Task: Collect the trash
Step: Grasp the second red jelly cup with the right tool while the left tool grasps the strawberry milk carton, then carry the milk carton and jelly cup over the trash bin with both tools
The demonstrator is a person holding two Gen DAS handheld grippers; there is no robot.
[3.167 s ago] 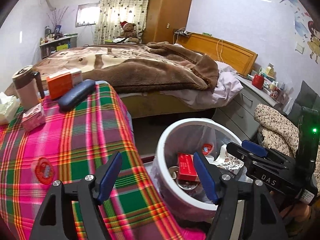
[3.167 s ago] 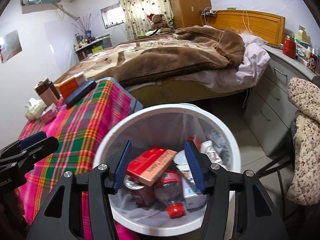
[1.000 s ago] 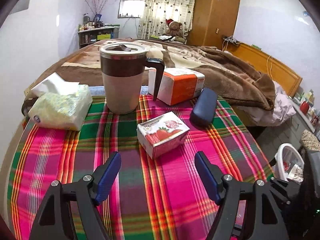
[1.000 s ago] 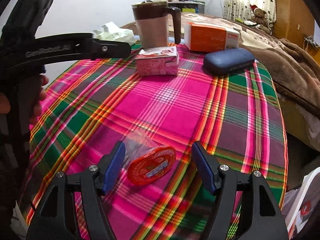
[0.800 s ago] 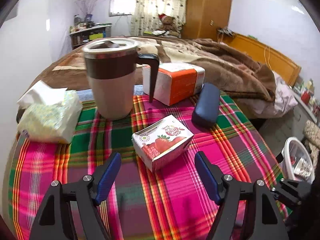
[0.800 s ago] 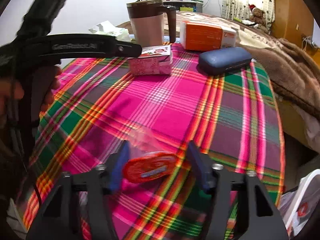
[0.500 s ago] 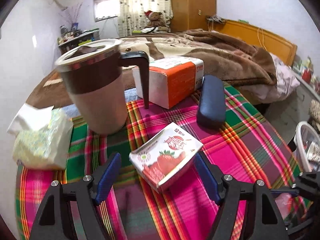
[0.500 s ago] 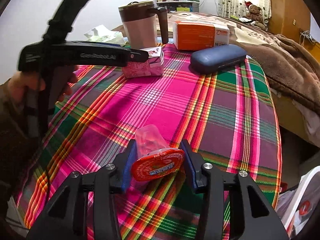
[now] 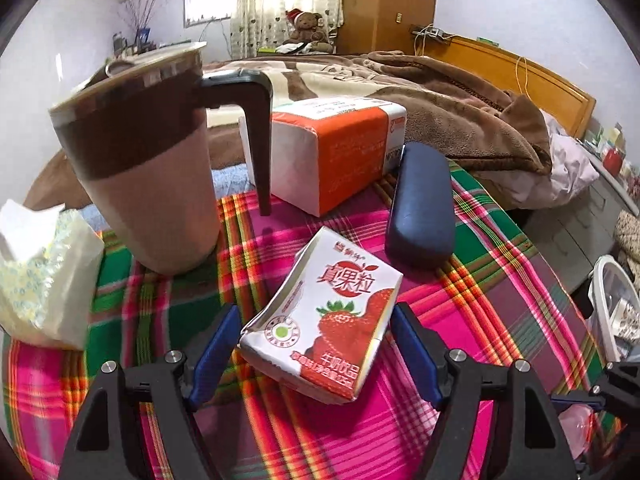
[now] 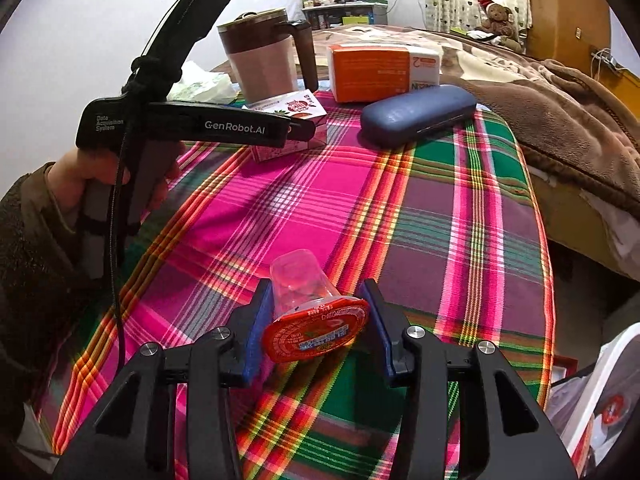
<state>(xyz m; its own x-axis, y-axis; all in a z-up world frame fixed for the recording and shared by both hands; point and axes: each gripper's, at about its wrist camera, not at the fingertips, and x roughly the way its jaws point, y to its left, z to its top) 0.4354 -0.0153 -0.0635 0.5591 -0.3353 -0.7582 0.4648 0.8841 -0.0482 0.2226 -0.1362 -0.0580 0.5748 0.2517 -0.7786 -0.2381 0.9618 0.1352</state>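
The right gripper point(image 10: 314, 326) is clamped on a jelly cup point(image 10: 312, 318), red lid toward the camera. The left gripper point(image 9: 316, 350) stands released around a strawberry milk carton point(image 9: 326, 320) lying on the plaid cloth point(image 9: 500, 320); its pads appear just clear. Squeezing across the carton's flat sides is advised. The mug point(image 9: 148, 168), lidded, is at ten o'clock. At three o'clock, the white bin point(image 9: 604, 312) is noted; contents unclear.

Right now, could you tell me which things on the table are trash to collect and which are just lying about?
Trash: strawberry milk carton, jelly cup, bound for the bin.

Lying about: mug, orange box, blue case, tissue pack.
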